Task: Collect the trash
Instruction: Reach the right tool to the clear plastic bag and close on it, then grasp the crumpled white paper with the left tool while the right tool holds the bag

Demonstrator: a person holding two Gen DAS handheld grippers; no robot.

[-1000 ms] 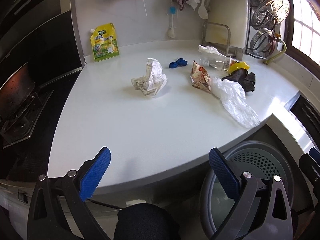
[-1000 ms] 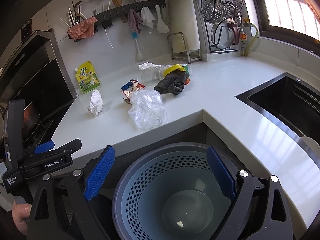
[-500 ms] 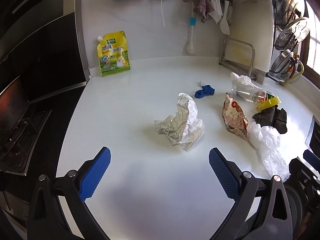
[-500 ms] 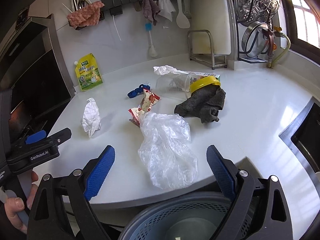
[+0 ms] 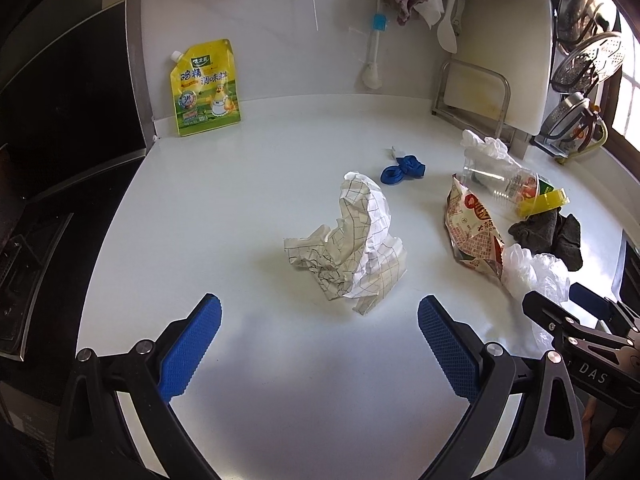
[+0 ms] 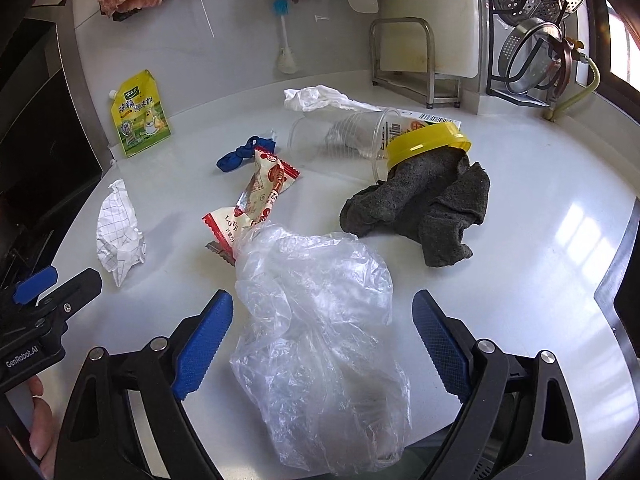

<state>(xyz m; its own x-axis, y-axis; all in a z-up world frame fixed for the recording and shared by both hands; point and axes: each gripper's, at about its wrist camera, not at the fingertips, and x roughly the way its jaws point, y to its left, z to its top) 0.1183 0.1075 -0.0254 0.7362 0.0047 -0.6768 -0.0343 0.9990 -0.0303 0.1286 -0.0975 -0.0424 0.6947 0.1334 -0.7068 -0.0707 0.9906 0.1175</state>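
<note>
With 2 grippers spread wide and empty, best to drop the right gripper [image 6: 322, 350] straight over the clear plastic bag [image 6: 320, 344] lying nearest the snack wrapper [image 6: 256, 204], pinching its bunched middle, probably thickest there, while the left gripper [image 5: 320, 350] lines up on the crumpled paper [image 5: 352, 244] left of that wrapper.

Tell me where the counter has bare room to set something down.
Bare: the stretch between the yellow pouch and the crumpled paper, and the counter right of the grey cloth. Crowded: plastic bag, snack wrapper, clear cup and blue scrap cluster together.
</note>
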